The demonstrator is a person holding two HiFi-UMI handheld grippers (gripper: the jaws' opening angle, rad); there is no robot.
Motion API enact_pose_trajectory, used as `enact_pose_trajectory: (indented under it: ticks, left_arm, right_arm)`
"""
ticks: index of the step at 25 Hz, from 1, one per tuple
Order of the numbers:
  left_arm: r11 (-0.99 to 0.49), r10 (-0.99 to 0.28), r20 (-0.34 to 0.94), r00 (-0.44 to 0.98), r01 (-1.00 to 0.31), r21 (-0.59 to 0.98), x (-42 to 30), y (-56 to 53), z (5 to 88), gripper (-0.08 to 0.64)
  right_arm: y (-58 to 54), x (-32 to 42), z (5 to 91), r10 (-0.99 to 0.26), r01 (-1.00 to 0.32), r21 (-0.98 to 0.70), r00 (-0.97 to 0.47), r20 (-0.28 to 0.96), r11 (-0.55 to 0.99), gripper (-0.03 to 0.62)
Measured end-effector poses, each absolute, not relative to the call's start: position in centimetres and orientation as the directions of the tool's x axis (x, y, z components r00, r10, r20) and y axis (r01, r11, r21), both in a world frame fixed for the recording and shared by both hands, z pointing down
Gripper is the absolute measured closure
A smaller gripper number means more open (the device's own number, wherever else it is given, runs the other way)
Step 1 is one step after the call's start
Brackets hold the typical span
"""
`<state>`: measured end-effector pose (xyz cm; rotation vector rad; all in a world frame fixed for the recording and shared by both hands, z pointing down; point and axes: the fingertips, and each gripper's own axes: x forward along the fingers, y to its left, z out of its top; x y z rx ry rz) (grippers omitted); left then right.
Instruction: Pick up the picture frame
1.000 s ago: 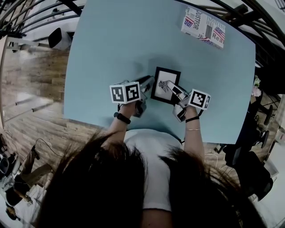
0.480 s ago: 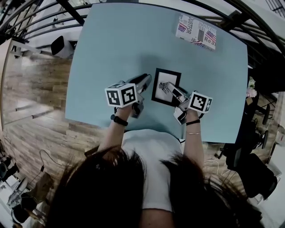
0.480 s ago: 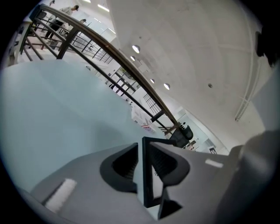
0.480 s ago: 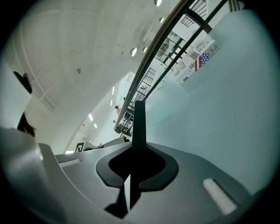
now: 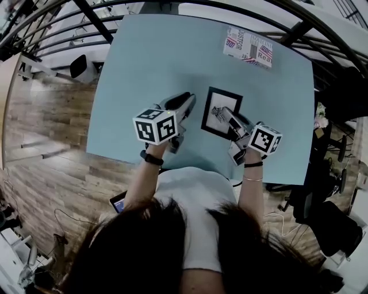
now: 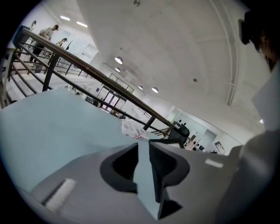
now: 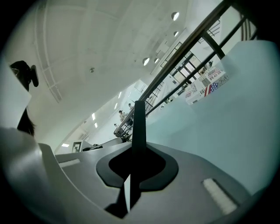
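The picture frame, black with a white print, hangs just above the light blue table, near its front middle. My right gripper is shut on the frame's near right edge. In the right gripper view the frame shows edge-on as a thin black bar that rises from between the jaws of the right gripper. My left gripper hovers just left of the frame and does not touch it. In the left gripper view the left gripper has a narrow gap between its jaws, and only table shows through it.
A printed box with flag pictures lies at the table's far right corner and also shows as the box in the right gripper view. A dark metal railing runs behind the table. A chair stands at the left on the wooden floor.
Both grippers have risen and rolled a little. The picture frame has come up off the table in the right gripper and now sits tilted. The left gripper stays beside it.
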<state>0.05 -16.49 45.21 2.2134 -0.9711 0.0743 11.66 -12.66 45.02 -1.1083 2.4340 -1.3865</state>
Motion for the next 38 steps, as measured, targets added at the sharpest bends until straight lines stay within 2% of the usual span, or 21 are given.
enact_pose_trajectory:
  ticks: [6,15,22,30,33,38]
  left_arm:
    - [-0.536,-0.651,0.296,0.699,-0.700,0.472,0.0,-15.8,42.8,0.424]
    - [-0.612,-0.696,0.275,0.663,-0.748,0.256,0.0,-14.9,40.0,0.425]
    - [-0.633,-0.710,0.270,0.650,-0.758,0.157,0.5,-14.7,39.2,0.428]
    - [-0.631,-0.740,0.260,0.620,-0.774,0.049,0.6,-14.8,39.0,0.456]
    - [-0.626,-0.752,0.239,0.615,-0.779,0.032,0.6,-14.8,38.6,0.476]
    - [-0.607,-0.781,0.189,0.596,-0.795,0.000,0.0,-14.8,38.2,0.502]
  right_arm:
    - [-12.2,12.9,41.2,-0.707,-0.600,-0.711,-0.676,0.206,0.367,0.578]
    - [-11.2,13.9,37.9,-0.772,-0.744,-0.481,-0.606,0.192,0.464,0.578]
    - [-11.0,15.1,36.4,-0.839,-0.872,-0.170,-0.489,0.241,0.459,0.578]
    - [-11.3,16.4,36.6,-0.890,-0.911,0.089,-0.368,0.270,0.404,0.578]
    - [-11.4,16.9,36.8,-0.907,-0.917,0.137,-0.333,0.259,0.376,0.578]
    - [-11.4,17.4,37.3,-0.919,-0.931,0.110,-0.317,0.236,0.349,0.578]
